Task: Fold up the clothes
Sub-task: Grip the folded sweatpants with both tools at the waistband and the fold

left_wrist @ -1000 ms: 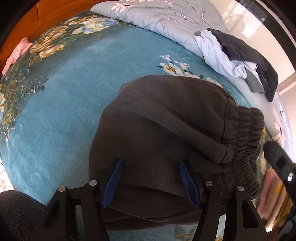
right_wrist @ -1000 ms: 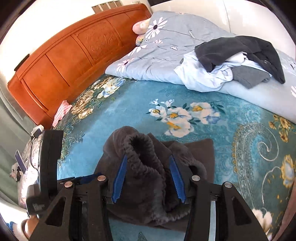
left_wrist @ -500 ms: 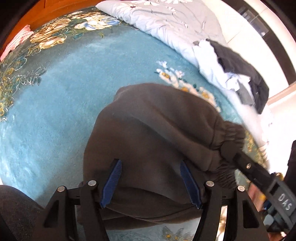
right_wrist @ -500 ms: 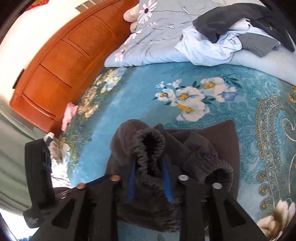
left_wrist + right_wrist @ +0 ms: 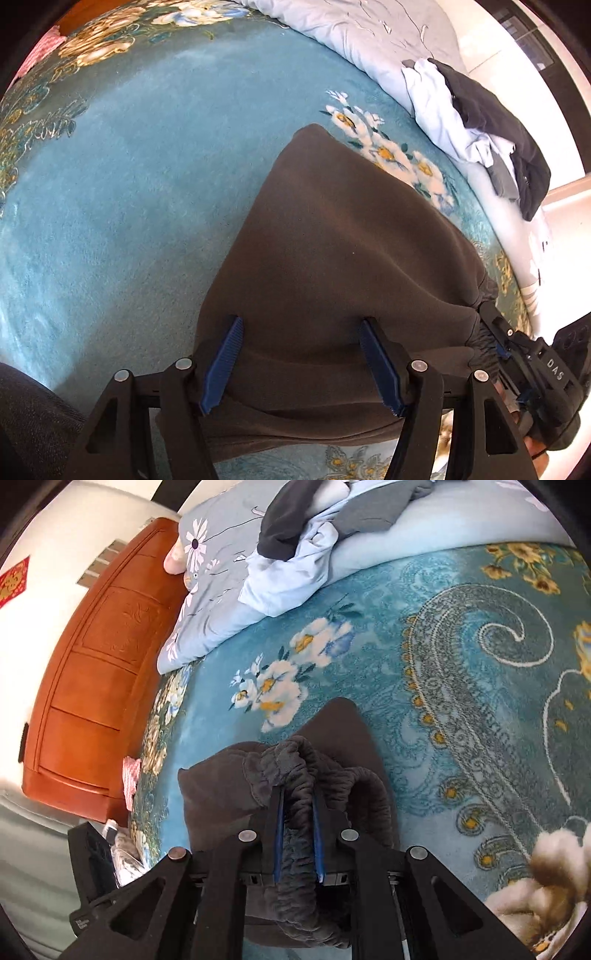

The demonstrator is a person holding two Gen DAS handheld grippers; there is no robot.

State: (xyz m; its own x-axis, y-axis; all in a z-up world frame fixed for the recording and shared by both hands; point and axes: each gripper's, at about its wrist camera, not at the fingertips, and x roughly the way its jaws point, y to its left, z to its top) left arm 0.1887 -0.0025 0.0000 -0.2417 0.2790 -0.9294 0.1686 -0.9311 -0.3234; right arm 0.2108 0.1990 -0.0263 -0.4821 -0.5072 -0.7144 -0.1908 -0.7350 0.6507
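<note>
Two grippers work on one dark grey pair of sweatpants (image 5: 343, 266), which lies bunched on the blue flowered blanket (image 5: 122, 206) near the person, well apart from the pile of clothes (image 5: 476, 122) on the pale quilt (image 5: 218, 576) at the blanket's far side. The right gripper (image 5: 298, 834) has its fingers pressed nearly together, pinching the gathered elastic waistband (image 5: 299, 771) of the sweatpants; the ruffled band stands up between the blue pads. The left gripper (image 5: 301, 363) has its fingers spread wide, one pad at each side of a smooth swell of the same cloth, which fills the gap but does not look squeezed. In the left view the right gripper (image 5: 496, 345) shows at the waistband end of the sweatpants.

By its look, the cloth is a thick fleece: soft, limp, fairly light, and not slippery against ribbed pads. It will likely sag and drag on the blanket rather than hold a shape. The elastic band is the firmest place to hold, since it bunches into a ridge that fills the fingers. For the left gripper, a hem or folded edge seems a safer hold than the broad middle, where only a loose layer may be caught.
</note>
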